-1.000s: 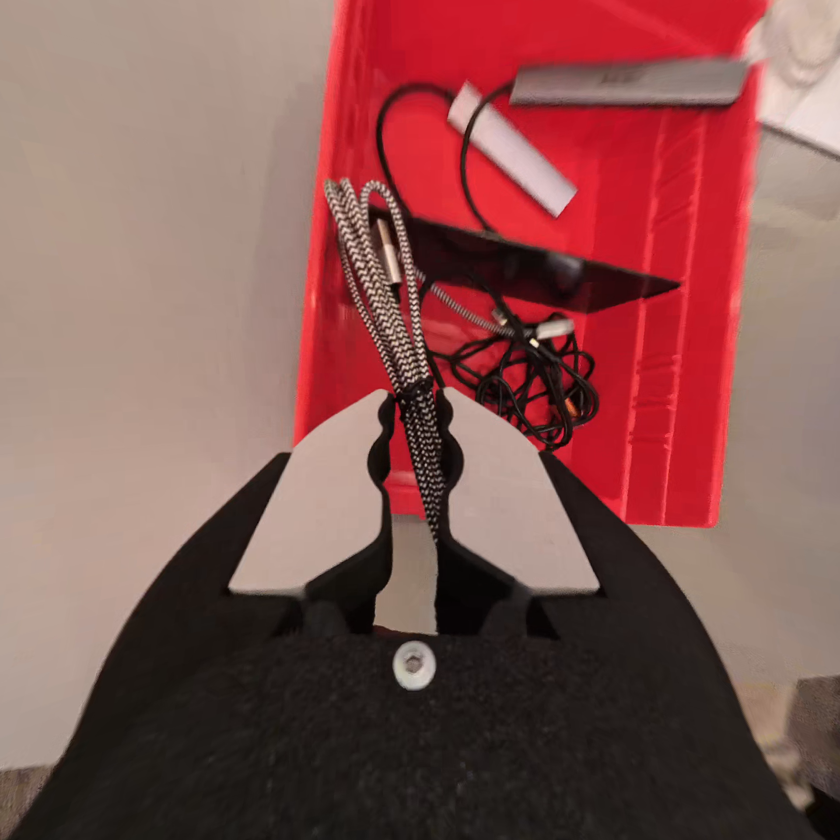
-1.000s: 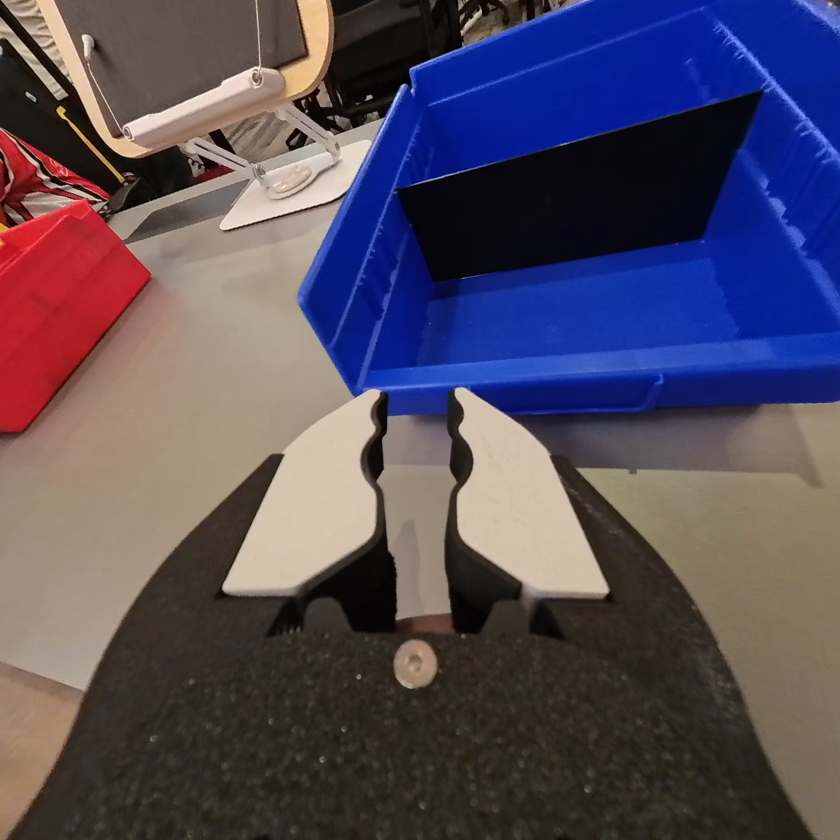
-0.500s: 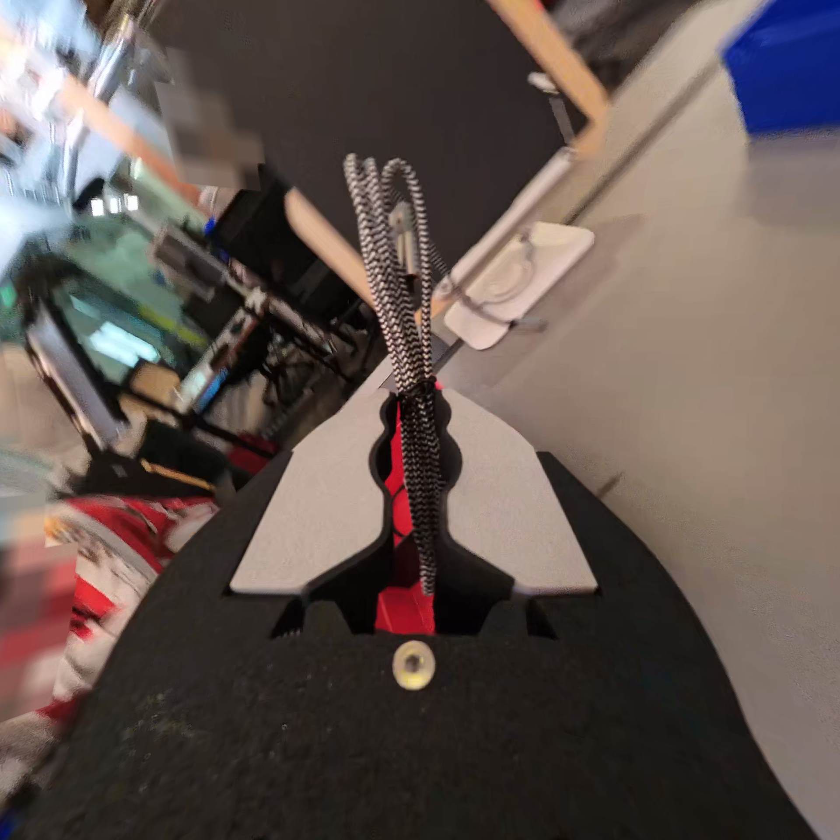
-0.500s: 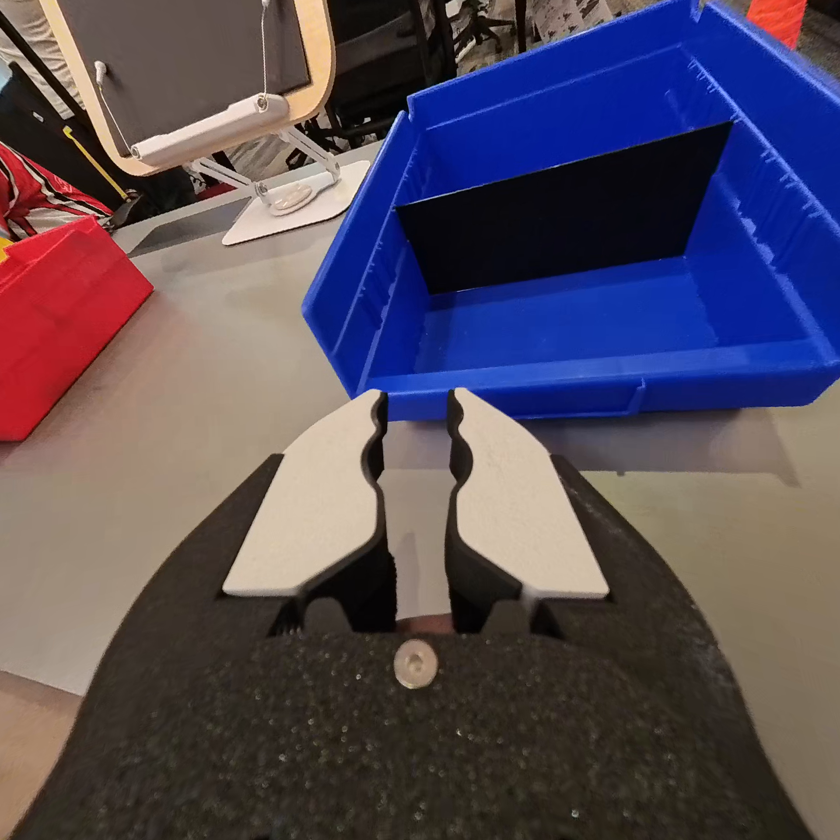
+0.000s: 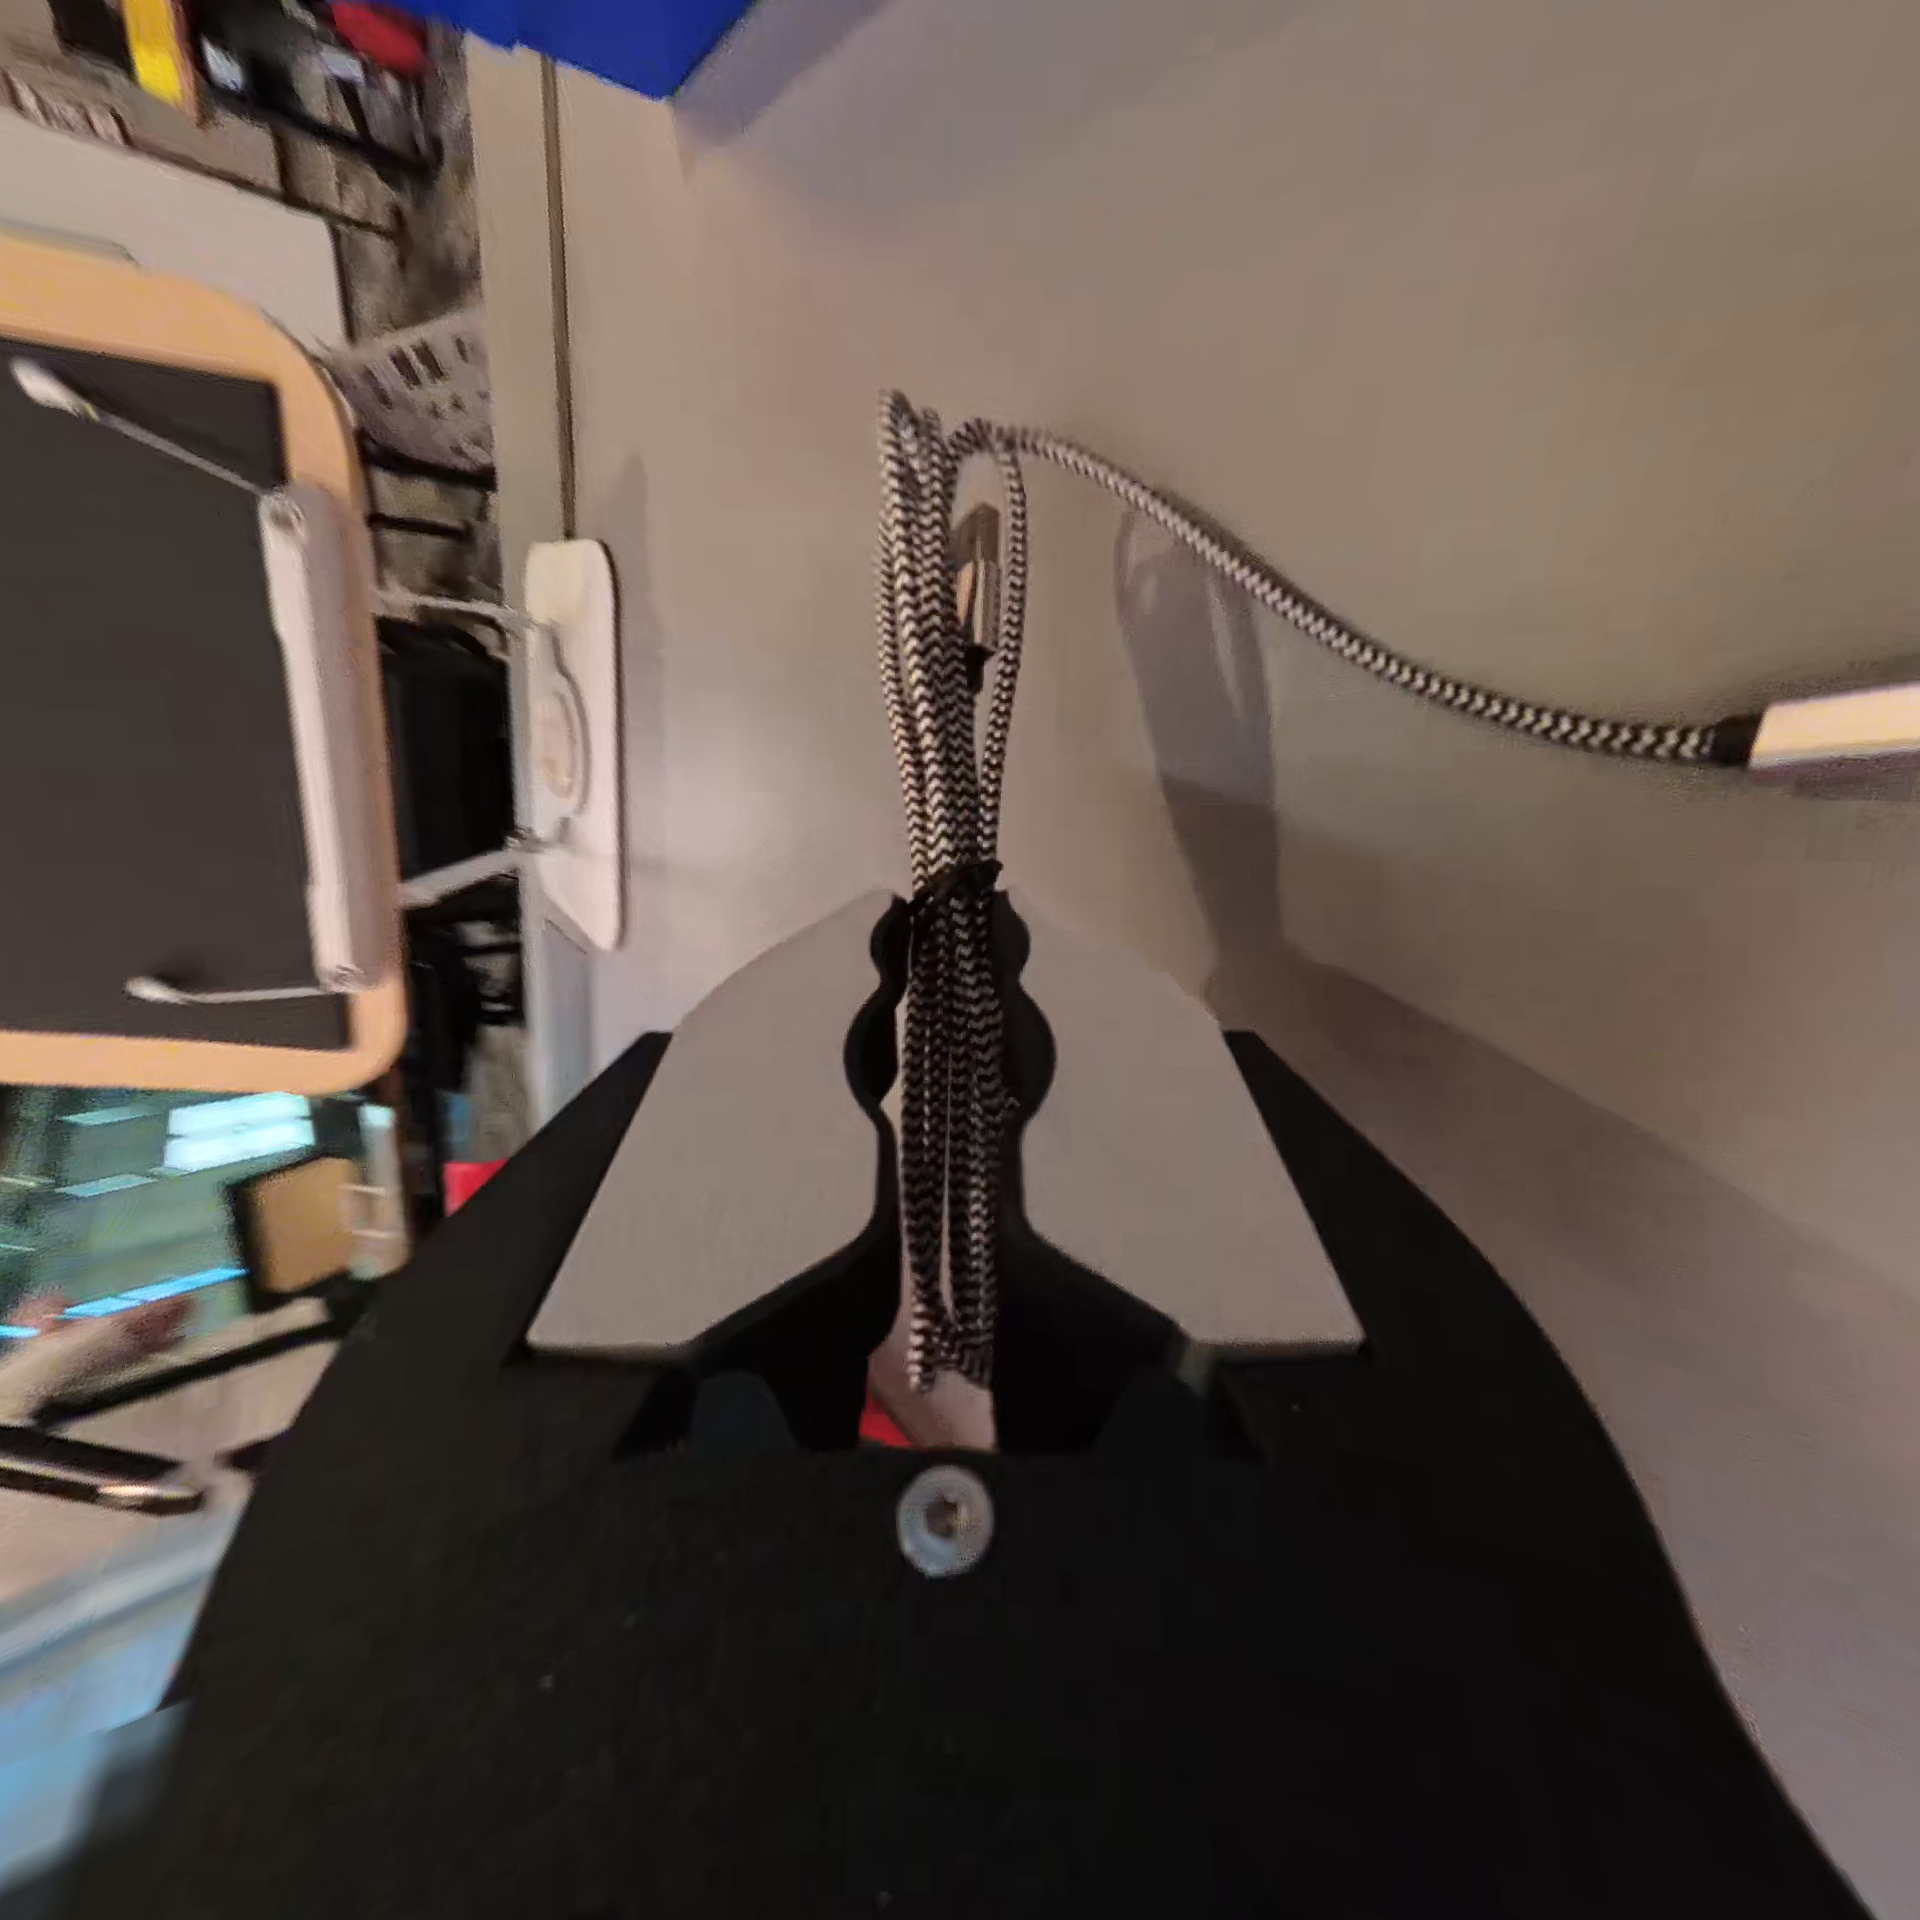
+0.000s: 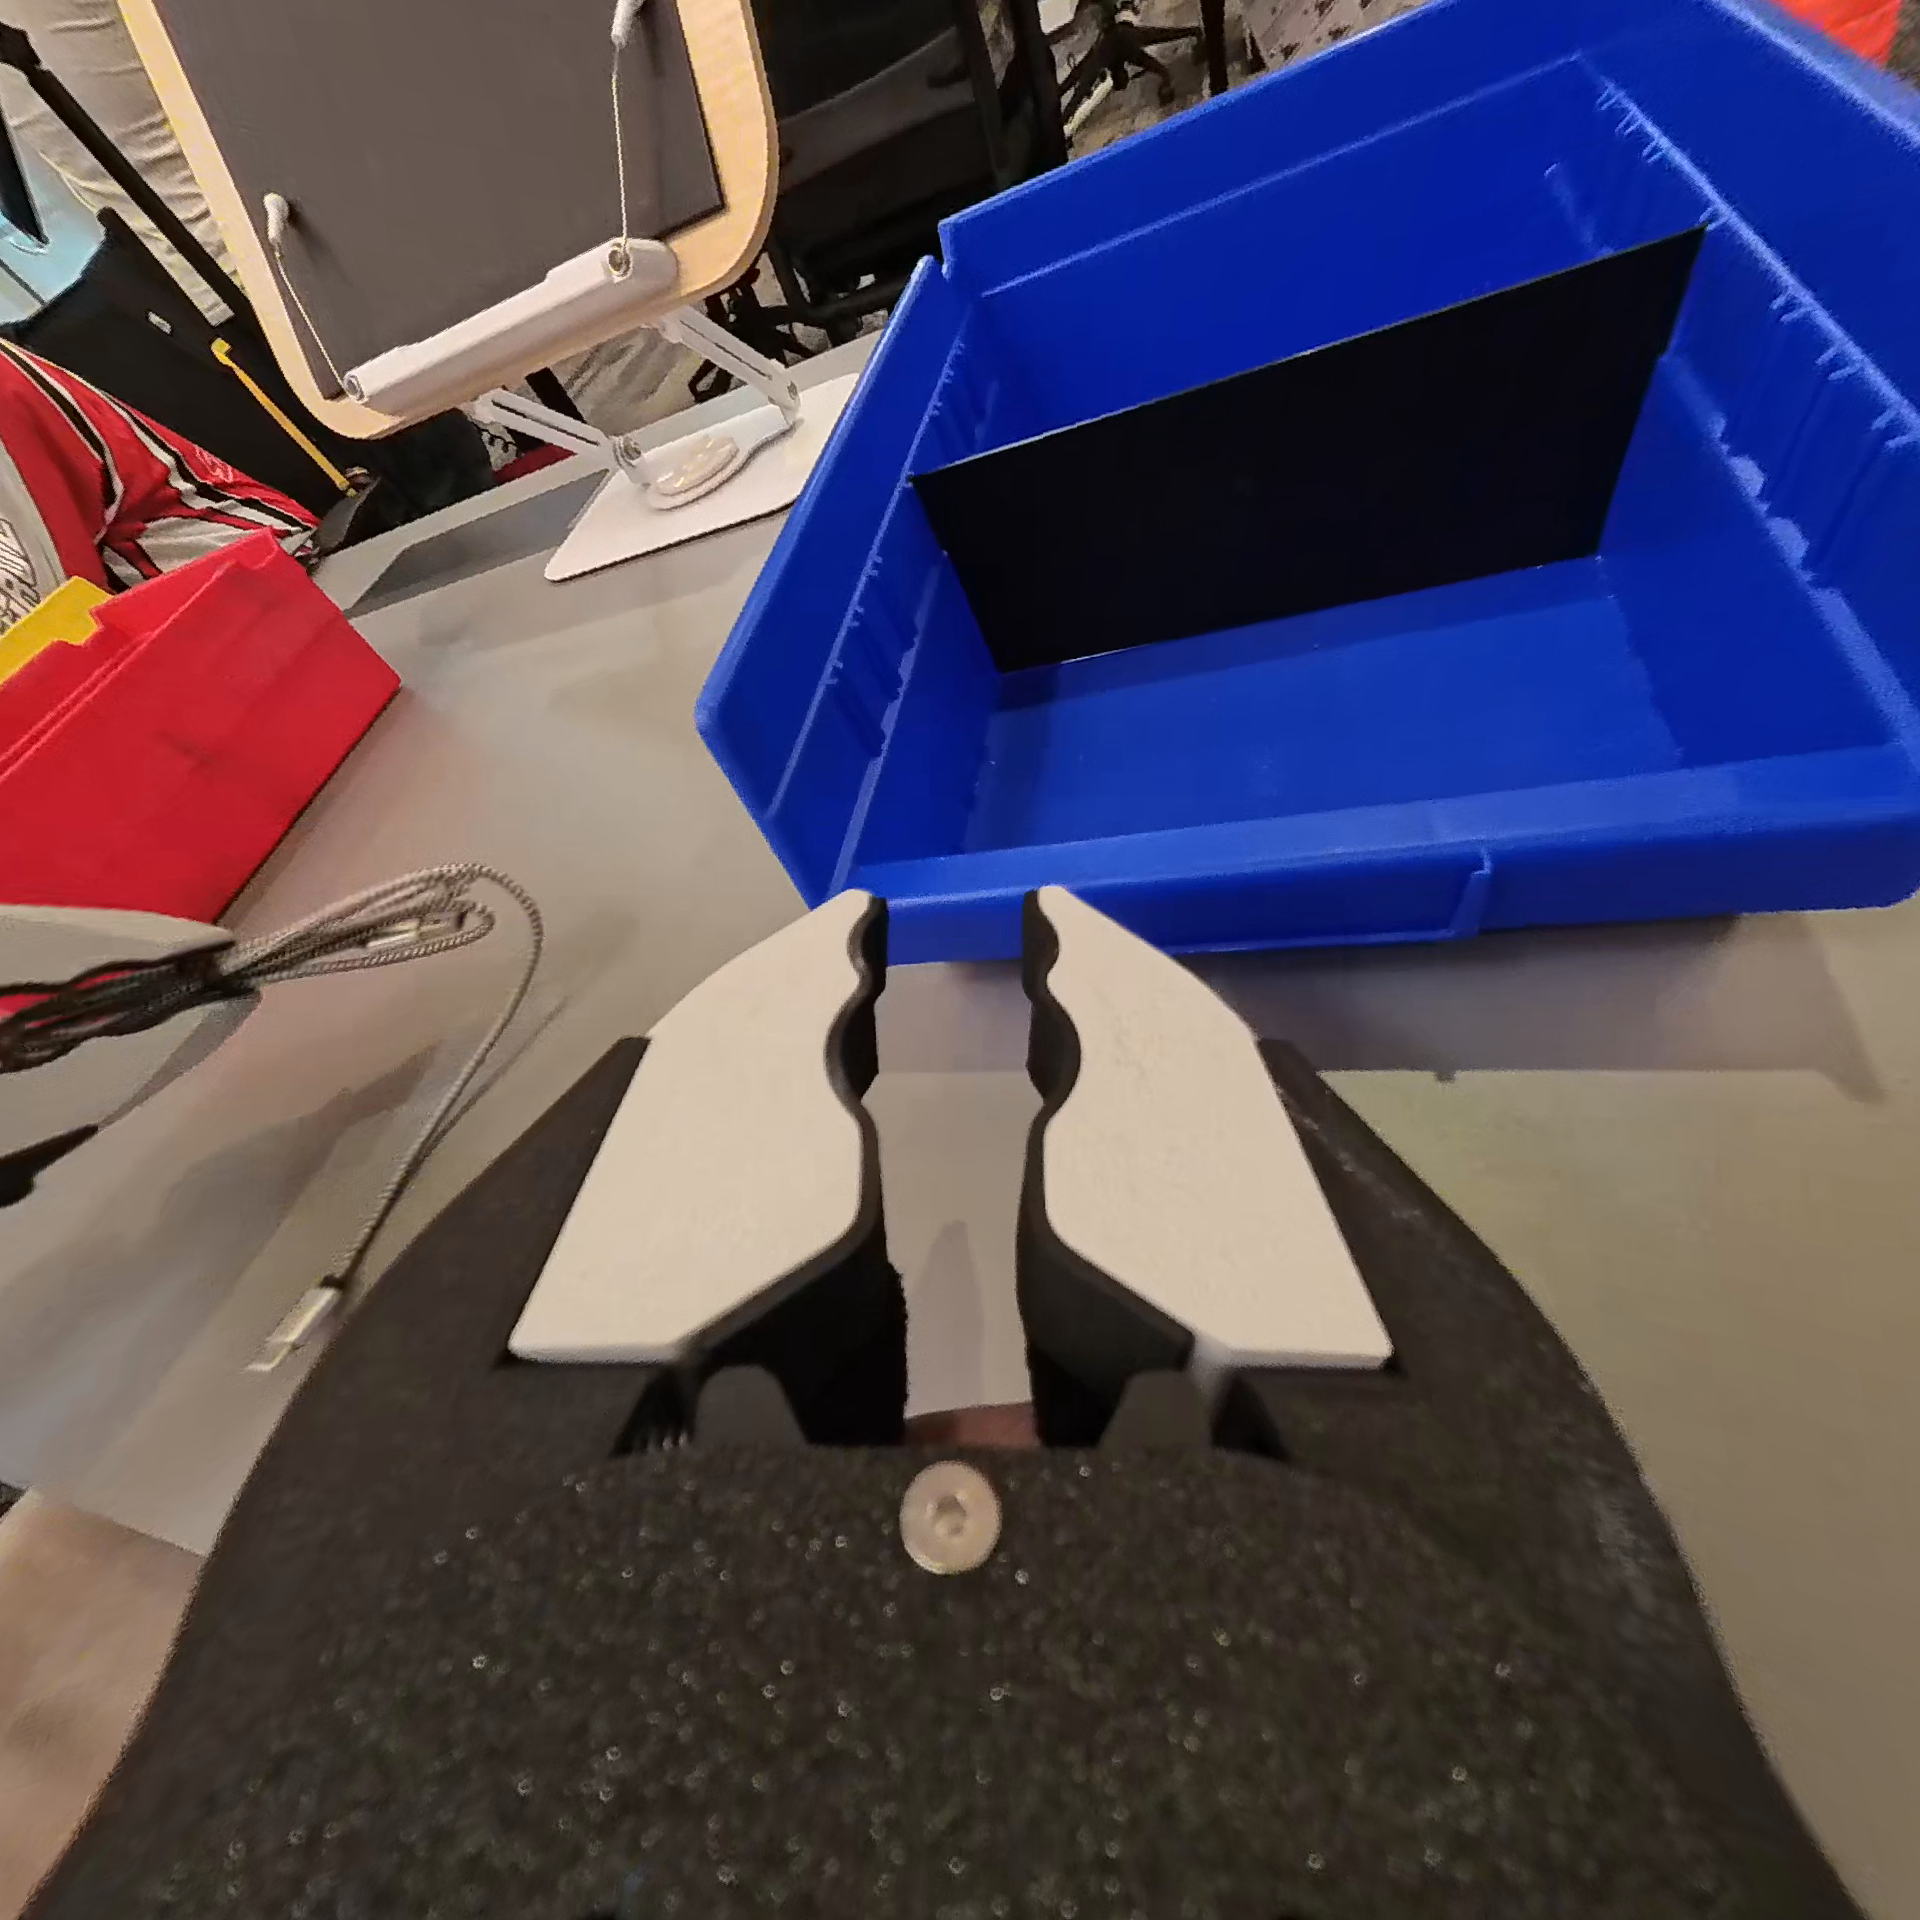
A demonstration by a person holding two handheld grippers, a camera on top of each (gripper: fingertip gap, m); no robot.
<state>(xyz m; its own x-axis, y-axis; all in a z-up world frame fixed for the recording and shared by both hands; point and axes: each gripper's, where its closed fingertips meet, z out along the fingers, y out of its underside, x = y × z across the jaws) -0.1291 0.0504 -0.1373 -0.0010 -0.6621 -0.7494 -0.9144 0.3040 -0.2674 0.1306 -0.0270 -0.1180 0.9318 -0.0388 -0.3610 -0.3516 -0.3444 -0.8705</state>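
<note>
The left gripper (image 5: 951,914) fingers pinch a bundled braided cable (image 5: 951,665) at its tie, one plug end trailing onto the worktop (image 6: 582,748), while the right gripper (image 6: 954,914) fingers stand slightly spread, empty, before the blue bin (image 6: 1351,883).

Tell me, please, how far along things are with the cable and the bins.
Done: the cable is outside the red bin, over the table. In hand: the left gripper is shut on its bundle, one plug end trailing loose. Left: the blue bin has nothing in its near compartment, and the right gripper faces it, open and empty.
</note>
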